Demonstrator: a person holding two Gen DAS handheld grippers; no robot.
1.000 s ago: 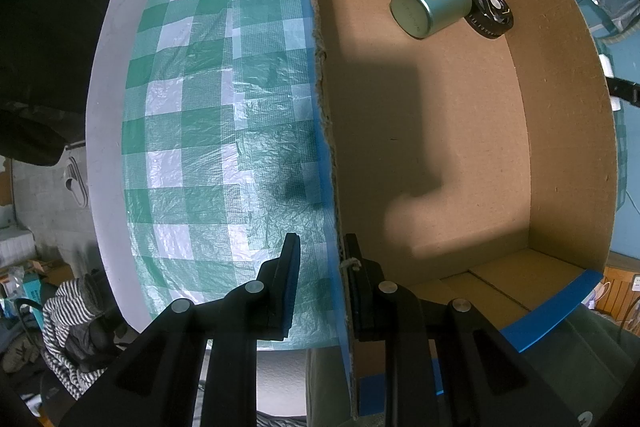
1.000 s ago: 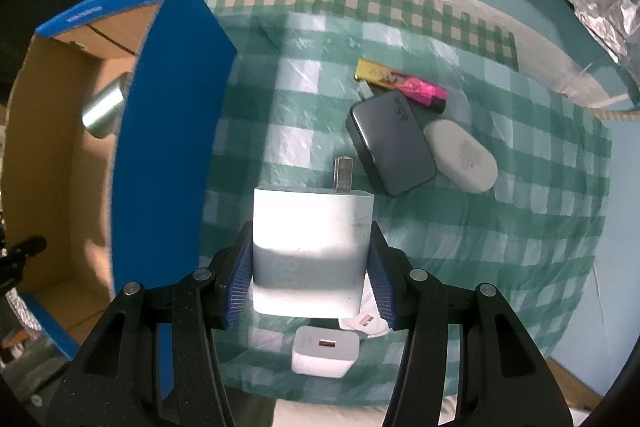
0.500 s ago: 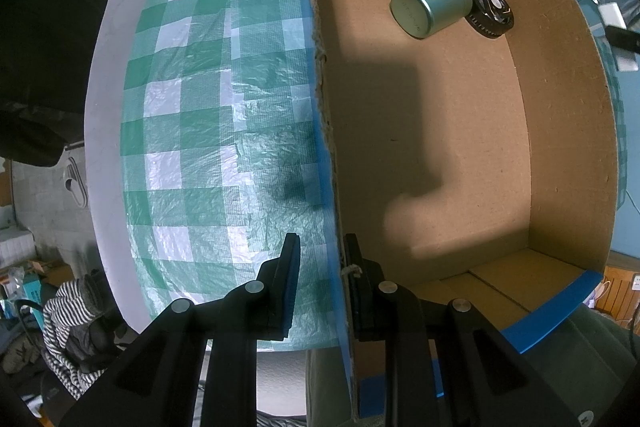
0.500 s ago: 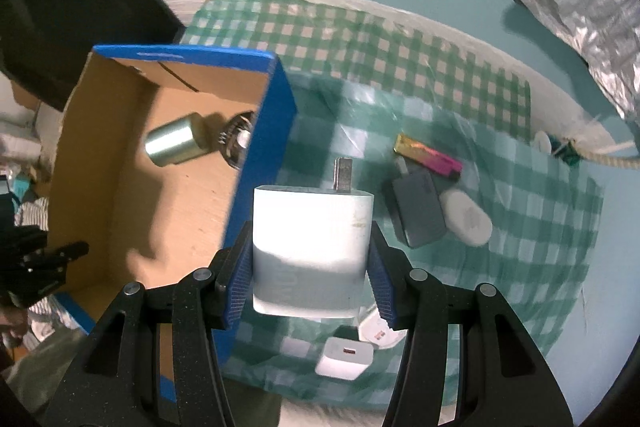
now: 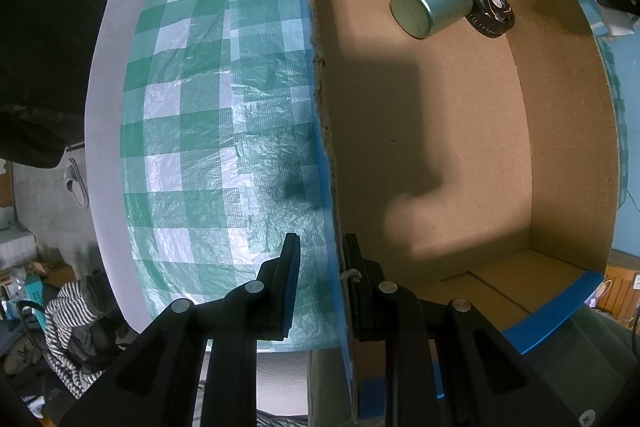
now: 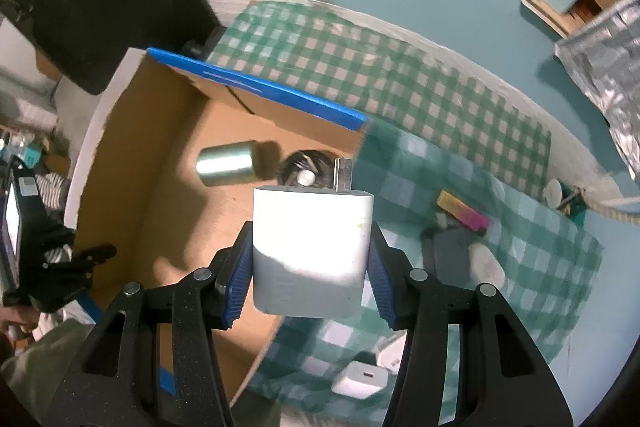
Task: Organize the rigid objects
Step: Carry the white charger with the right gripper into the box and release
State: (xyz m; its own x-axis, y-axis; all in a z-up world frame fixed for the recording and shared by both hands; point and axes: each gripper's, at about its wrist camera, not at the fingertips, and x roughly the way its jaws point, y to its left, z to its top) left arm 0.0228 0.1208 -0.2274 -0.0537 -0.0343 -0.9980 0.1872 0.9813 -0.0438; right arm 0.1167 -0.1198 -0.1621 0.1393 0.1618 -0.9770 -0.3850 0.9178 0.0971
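Clamped with the right claw (image 6: 309, 267) on a smooth white charger block (image 6: 312, 223), ribbed blue pads (image 6: 240, 267) pressed to its rounded sides, metal prong pointing away; held it in the air over the blue-taped edge of the cardboard box (image 6: 132, 163). Closed the left claw (image 5: 320, 247) down narrow astride the box's ragged, torn-topped wall, one pad against the matte brown card. From the left view alone, saw the crinkled, glossy, green-and-white checked plastic cloth (image 5: 192, 131) in close grain, the round finger hole in the box's end flap, and the brushed end face of the metal tin (image 5: 432, 11) lying on its side, touching a black toothed disc (image 5: 490, 9) in the far corner. From the right view alone, saw what lay on the cloth outside the box, somewhat blurred: a flat dark grey slab (image 6: 452, 255), a white oval pebble shape (image 6: 486, 267) just beside it, a pink-and-yellow bar (image 6: 464, 213), a small square white charger (image 6: 360, 379) near the table's edge, plus crumpled silver foil (image 6: 608, 67) well apart.
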